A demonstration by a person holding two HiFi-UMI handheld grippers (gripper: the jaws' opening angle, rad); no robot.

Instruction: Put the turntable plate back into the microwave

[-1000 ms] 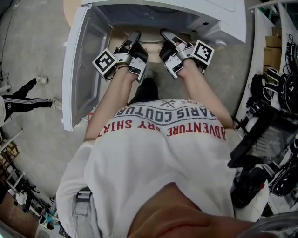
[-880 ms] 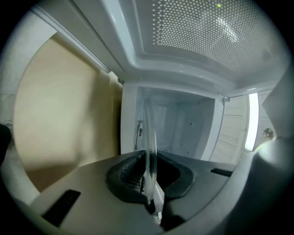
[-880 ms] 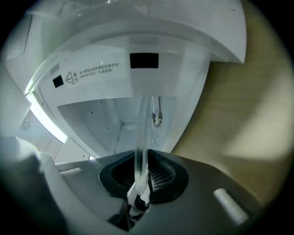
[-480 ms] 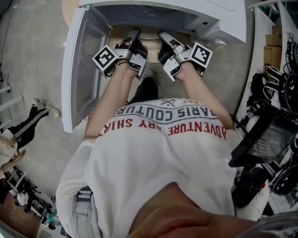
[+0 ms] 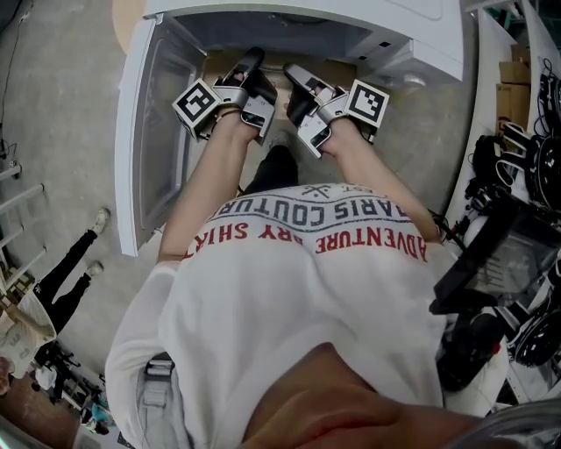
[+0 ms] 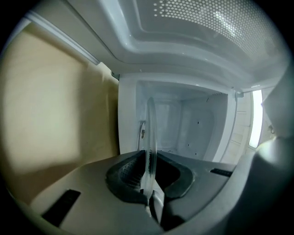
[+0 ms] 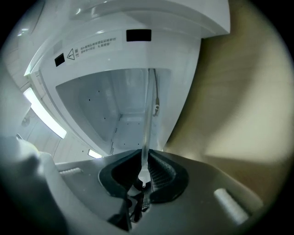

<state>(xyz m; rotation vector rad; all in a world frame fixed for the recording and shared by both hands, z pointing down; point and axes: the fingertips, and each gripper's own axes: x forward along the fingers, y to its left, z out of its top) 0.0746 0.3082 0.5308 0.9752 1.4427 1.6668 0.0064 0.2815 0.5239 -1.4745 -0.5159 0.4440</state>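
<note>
The clear glass turntable plate (image 6: 150, 133) shows edge-on as a thin upright line between the jaws of my left gripper (image 6: 149, 183), which is shut on its rim. My right gripper (image 7: 143, 176) is shut on the plate's (image 7: 147, 119) opposite rim. Beyond both lies the white microwave cavity (image 6: 193, 124) (image 7: 110, 105). In the head view the left gripper (image 5: 252, 66) and right gripper (image 5: 298, 81) reach side by side into the mouth of the white microwave (image 5: 421, 35). The plate itself is hidden there.
The microwave door (image 5: 145, 131) hangs open at the left, beside my left arm. The oven stands on a light wooden table (image 5: 127, 13). Black equipment (image 5: 517, 175) crowds the right side. A bystander (image 5: 61, 272) is on the floor at the left.
Both grippers have moved forward toward the microwave opening with the plate, the right one shifting slightly left. The bystander at the left has walked downward in the view.
</note>
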